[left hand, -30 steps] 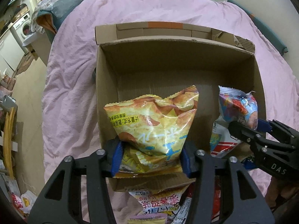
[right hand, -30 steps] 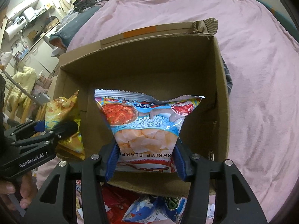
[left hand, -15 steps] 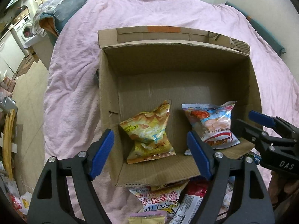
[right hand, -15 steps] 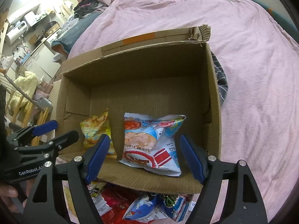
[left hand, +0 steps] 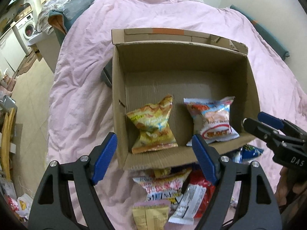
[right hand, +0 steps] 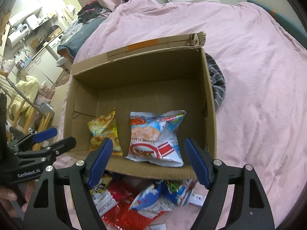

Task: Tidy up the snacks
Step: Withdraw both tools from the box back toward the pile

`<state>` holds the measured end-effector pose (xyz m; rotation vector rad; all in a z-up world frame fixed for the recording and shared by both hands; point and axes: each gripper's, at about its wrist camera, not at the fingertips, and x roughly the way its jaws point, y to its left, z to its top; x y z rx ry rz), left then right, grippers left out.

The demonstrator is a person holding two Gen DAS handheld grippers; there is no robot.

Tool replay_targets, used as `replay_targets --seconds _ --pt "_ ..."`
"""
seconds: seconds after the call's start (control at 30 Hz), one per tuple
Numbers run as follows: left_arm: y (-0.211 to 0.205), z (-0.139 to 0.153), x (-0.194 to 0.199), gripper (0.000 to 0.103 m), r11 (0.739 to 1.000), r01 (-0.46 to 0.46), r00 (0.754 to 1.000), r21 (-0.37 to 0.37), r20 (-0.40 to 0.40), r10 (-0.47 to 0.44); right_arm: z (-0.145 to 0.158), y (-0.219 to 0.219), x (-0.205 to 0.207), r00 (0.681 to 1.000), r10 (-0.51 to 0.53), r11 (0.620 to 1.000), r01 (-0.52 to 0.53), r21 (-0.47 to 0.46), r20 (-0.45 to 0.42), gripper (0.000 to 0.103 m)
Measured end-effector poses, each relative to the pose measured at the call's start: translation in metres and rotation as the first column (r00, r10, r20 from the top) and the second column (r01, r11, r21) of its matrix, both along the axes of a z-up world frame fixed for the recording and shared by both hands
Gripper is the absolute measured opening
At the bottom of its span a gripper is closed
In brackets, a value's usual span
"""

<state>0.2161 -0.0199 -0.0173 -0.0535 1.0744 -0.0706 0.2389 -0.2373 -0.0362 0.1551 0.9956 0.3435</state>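
Observation:
An open cardboard box point(left hand: 119, 99) point(right hand: 209, 103) sits on a pink bedspread. Inside, at its near wall, lie a yellow chip bag point(left hand: 153, 124) point(right hand: 104, 130) on the left and a blue-white shrimp flakes bag point(left hand: 213, 120) point(right hand: 155, 136) on the right. My left gripper point(left hand: 154, 153) hangs open above the box's near edge, nothing between its blue pads. My right gripper point(right hand: 147, 157) is open too, above the shrimp bag, not touching it. Each gripper shows at the side of the other's view. A pile of loose snack packets point(left hand: 172, 187) point(right hand: 138, 201) lies in front of the box.
The pink bedspread point(left hand: 80, 88) stretches around the box. A grey striped cloth point(right hand: 217, 84) pokes out beside the box's right wall. A washing machine point(left hand: 26, 28) and floor clutter lie off the bed to the left. A hand point(right hand: 7, 195) grips the left tool.
Both grippers opened and let their bags drop into the box, the yellow one left, the shrimp one right. Both then pulled back and up from the box.

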Motion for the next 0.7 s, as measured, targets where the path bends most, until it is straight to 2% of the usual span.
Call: replay_targets --seconds 0.23,0.7 --pt "0.004 0.004 -0.031 0.077 1.0 0.002 1.0 -0.004 0.012 -0.002 0.001 -0.01 -0.03 1.0 -0.007 1.0 0.007 0.011 -0.002 0.08" --pt "0.026 0.001 -0.083 0.077 0.998 -0.058 0.998 -0.021 0.007 0.059 -0.007 -0.03 -0.097 0.999 -0.023 1.0 0.023 -0.006 -0.038 0.08"
